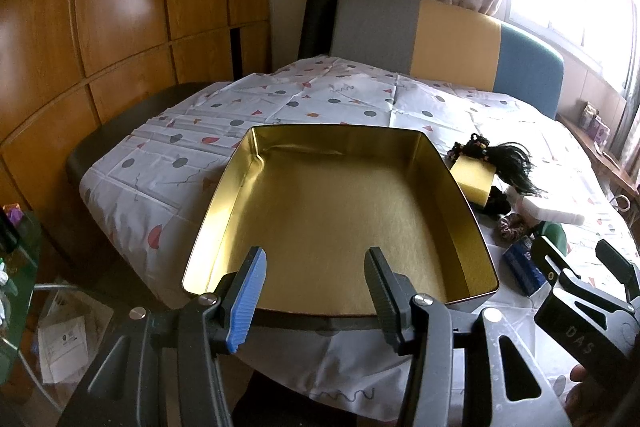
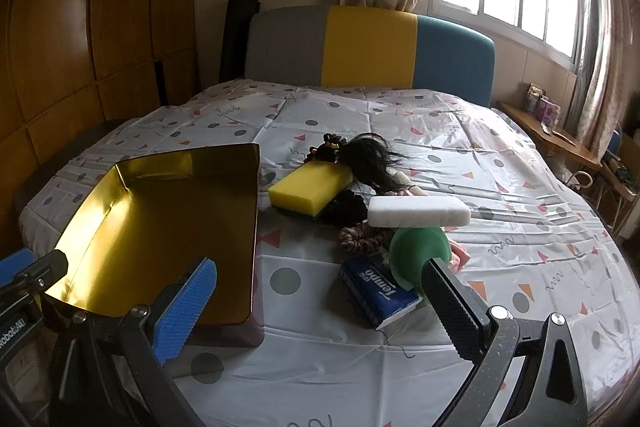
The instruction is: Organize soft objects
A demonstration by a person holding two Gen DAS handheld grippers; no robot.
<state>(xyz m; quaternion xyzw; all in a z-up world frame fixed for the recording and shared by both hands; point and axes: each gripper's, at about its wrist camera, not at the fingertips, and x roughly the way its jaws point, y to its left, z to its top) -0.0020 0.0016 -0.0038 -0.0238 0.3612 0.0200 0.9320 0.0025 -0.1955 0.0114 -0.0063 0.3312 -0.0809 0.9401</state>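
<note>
An empty gold tin tray (image 1: pixel 472 227) (image 2: pixel 132 187) lies on the patterned cloth. My left gripper (image 1: pixel 316 291) is open and empty at the tray's near rim. My right gripper (image 2: pixel 324 303) is open and empty, just short of a pile of soft things: a yellow sponge (image 2: pixel 308 189) (image 1: pixel 474 179), a white foam block (image 2: pixel 418 213), a green sponge ball (image 2: pixel 418 257), a blue tissue pack (image 2: pixel 378 293) (image 1: pixel 522 269), a pink scrunchie (image 2: pixel 360 239), black hair (image 2: pixel 372 155) and dark scrunchies (image 2: pixel 346 209).
The round table's cloth (image 2: pixel 500 187) reaches a colour-block headboard (image 2: pixel 368 47) behind. Wooden cupboards (image 1: pixel 100 27) stand at the left. A wooden shelf (image 2: pixel 560 139) with small boxes stands under the window at the right. Papers (image 1: pixel 64 347) lie on the floor at lower left.
</note>
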